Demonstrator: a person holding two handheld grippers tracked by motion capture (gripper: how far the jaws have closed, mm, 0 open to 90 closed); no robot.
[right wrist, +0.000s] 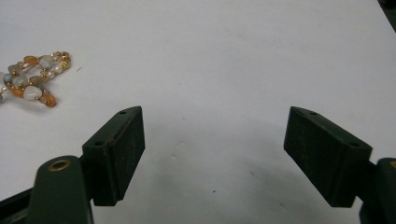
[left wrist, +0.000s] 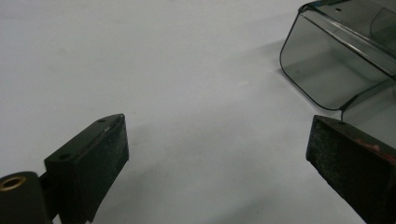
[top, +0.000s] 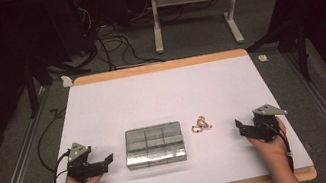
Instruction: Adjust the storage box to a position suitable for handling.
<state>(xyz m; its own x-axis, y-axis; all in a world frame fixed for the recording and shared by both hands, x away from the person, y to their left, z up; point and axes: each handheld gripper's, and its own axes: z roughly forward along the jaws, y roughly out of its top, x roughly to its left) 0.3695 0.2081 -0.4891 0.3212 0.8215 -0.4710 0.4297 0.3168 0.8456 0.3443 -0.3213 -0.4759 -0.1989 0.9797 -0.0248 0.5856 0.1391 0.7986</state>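
Note:
A clear plastic compartment box (top: 154, 145) with its lid down lies in the middle of the white table (top: 162, 96). Just right of it sits a small bracelet (top: 202, 125) of orange, white and gold beads. My left gripper (top: 107, 160) rests on the table left of the box, pointing at it, open with nothing between its jaws. In the left gripper view (left wrist: 217, 121) a corner of the box (left wrist: 327, 60) shows at upper right. My right gripper (top: 240, 128) rests right of the bracelet, open and holding nothing. In the right gripper view (right wrist: 215, 112) the bracelet (right wrist: 35, 79) lies at far left.
The table has a wooden rim (top: 161, 66) at the far edge. Beyond it on the grey floor stand a white frame's legs (top: 156, 26) and tangled black cables (top: 112, 44). White tabletop stretches behind the box and bracelet.

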